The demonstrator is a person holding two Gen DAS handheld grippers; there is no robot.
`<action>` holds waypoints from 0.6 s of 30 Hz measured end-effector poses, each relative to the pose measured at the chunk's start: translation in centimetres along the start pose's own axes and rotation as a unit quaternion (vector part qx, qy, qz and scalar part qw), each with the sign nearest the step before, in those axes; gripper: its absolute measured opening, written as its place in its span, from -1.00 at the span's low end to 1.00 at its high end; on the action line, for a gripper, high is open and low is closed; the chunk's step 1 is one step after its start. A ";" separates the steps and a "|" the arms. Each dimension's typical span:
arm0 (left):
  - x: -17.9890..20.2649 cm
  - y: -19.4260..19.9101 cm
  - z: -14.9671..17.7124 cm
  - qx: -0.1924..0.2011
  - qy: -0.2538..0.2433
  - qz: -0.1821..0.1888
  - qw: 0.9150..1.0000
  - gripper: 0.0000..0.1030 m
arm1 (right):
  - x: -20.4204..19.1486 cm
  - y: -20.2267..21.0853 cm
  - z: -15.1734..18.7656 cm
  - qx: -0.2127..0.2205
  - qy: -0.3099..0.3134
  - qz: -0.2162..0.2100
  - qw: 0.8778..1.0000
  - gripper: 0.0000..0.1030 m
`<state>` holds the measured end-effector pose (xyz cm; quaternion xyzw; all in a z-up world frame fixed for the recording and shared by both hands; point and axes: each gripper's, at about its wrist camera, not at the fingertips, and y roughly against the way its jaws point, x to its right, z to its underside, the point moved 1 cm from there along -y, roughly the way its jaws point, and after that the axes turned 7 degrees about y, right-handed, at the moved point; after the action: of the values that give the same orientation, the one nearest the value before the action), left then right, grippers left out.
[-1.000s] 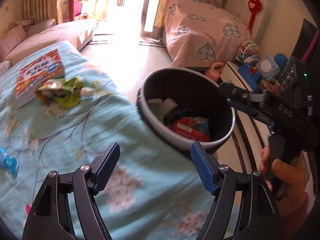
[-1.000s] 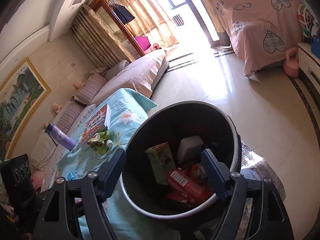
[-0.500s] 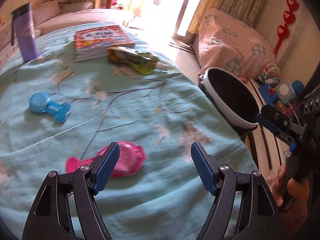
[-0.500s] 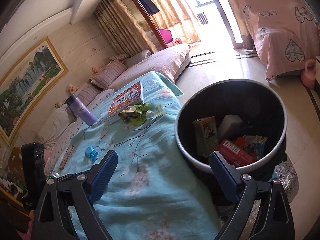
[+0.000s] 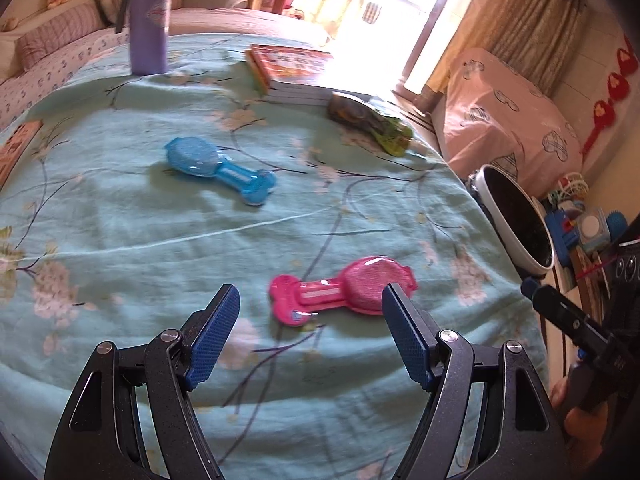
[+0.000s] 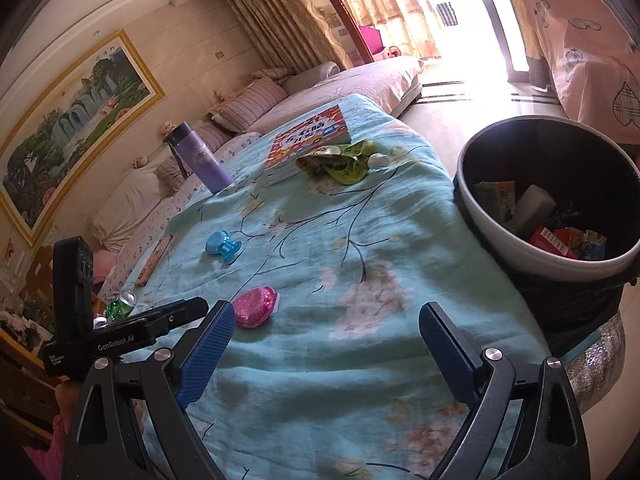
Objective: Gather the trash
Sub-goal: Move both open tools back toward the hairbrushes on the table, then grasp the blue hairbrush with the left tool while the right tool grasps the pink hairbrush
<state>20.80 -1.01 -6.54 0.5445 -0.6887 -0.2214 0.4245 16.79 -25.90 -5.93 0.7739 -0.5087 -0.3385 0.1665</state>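
Note:
A pink plastic blister pack (image 5: 344, 290) lies on the teal floral cloth just ahead of my open, empty left gripper (image 5: 310, 334); it also shows in the right wrist view (image 6: 256, 306). A blue blister pack (image 5: 218, 168) (image 6: 223, 245) lies farther left. A crumpled green wrapper (image 5: 372, 120) (image 6: 340, 162) lies by the book. The black trash bin with white rim (image 6: 500, 236) (image 5: 516, 220) stands off the table's right edge and holds several wrappers and cartons. My right gripper (image 6: 326, 352) is open and empty above the cloth.
A purple flask (image 5: 149, 20) (image 6: 200, 158) stands at the back left. A stack of books (image 5: 292, 70) (image 6: 310, 138) lies at the far edge. A green can (image 6: 120, 306) sits low left. Toys (image 5: 580, 224) fill a shelf on the right.
Both grippers have swung left, away from the bin and over the table. The pink pack now lies close ahead of my left gripper. Both stay open.

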 end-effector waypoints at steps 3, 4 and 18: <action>-1.4 -0.2 -0.8 0.004 0.014 -0.016 1.000 0.46 | -0.9 -0.5 0.3 -0.007 0.008 -0.006 1.000 0.83; -1.8 -0.4 -1.2 0.004 0.020 -0.023 1.000 0.46 | -1.2 -0.7 0.4 -0.009 0.009 -0.007 1.000 0.83; -5.3 -7.6 -9.0 -0.019 0.059 -0.082 0.995 0.46 | -5.9 -5.0 1.0 -0.065 0.107 -0.042 0.991 0.83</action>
<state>32.74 3.07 -9.30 0.6036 -0.6108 -0.2359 0.4549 17.94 -18.34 -7.53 0.8138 -0.4320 -0.2925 0.2562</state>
